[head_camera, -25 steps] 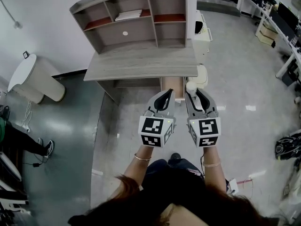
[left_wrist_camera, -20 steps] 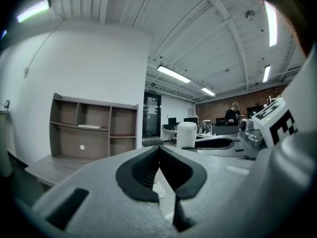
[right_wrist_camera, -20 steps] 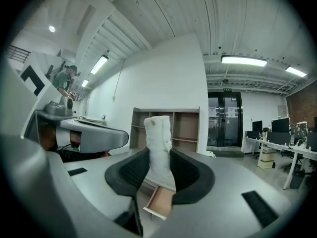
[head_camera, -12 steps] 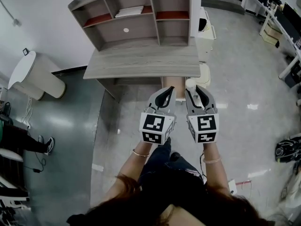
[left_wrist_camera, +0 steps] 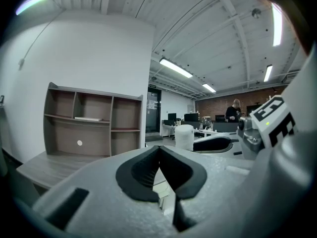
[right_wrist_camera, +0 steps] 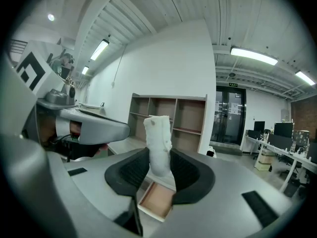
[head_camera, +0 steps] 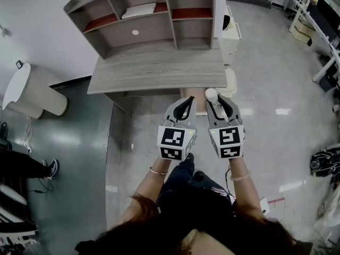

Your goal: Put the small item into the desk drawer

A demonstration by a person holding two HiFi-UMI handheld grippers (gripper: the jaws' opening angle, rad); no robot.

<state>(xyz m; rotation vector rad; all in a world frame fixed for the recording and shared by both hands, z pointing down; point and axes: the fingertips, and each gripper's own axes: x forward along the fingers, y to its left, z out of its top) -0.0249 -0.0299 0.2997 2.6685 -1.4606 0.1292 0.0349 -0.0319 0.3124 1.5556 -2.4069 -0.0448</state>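
Observation:
A grey wooden desk [head_camera: 159,73] with a shelf unit [head_camera: 143,20] stands ahead, its drawer [head_camera: 194,93] pulled open under the front edge. My right gripper [head_camera: 214,99] is shut on a small white cylinder-shaped item [head_camera: 211,93], held upright just before the drawer. In the right gripper view the white item [right_wrist_camera: 157,143] stands between the black pads, with the open drawer [right_wrist_camera: 157,202] below it. My left gripper [head_camera: 188,103] hovers beside it to the left. Its jaws meet at the tips in the left gripper view, my left gripper [left_wrist_camera: 159,150] holding nothing.
A white round-topped unit [head_camera: 32,92] stands left of the desk. A white cabinet [head_camera: 229,30] sits to the desk's right. Office desks with monitors [head_camera: 319,20] line the far right. A bystander's shoe [head_camera: 52,168] shows at left, and a dark object [head_camera: 324,163] lies on the floor at right.
Both grippers have moved forward toward the desk, the right one still carrying the white item. The desk and open drawer now lie closer to the fingertips.

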